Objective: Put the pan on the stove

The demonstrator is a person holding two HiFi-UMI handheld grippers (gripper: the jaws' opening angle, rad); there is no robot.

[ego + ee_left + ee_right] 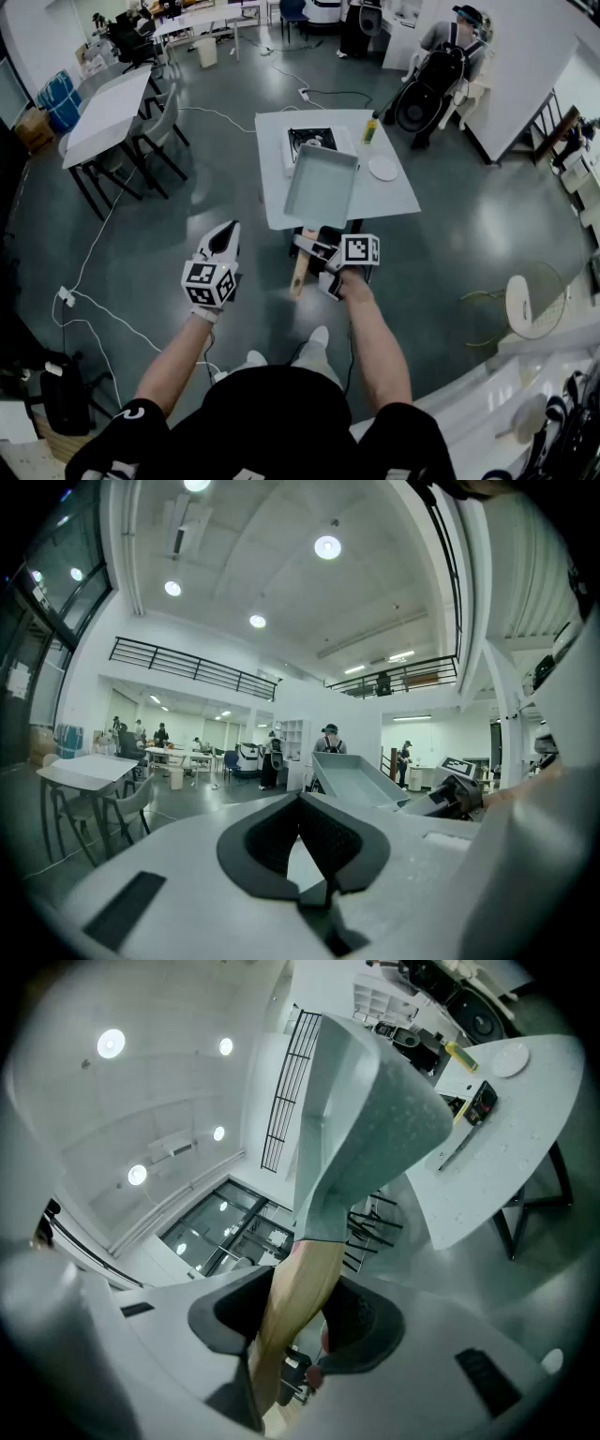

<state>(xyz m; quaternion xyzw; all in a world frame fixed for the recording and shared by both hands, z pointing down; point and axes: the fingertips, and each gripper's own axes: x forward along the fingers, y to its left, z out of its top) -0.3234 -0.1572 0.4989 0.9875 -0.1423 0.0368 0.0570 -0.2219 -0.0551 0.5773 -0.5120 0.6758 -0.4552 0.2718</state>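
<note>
Pan (321, 185) hangs in the air, my right gripper (309, 246) clenched on its wooden handle (300, 272), its body tilted up by the near edge of the table (398, 197). The lift is done. What's left, I reckon, is carrying it on to the stove (311, 141) just beyond and setting it down. My left gripper (225, 236) is closed on nothing, off to the side

The rectangular grey pan (321, 185) with a wooden handle is tilted, held by the right hand-held gripper (312, 246) over the worktop's (398, 199) near edge. The black stove (311, 141) sits behind it.
</note>
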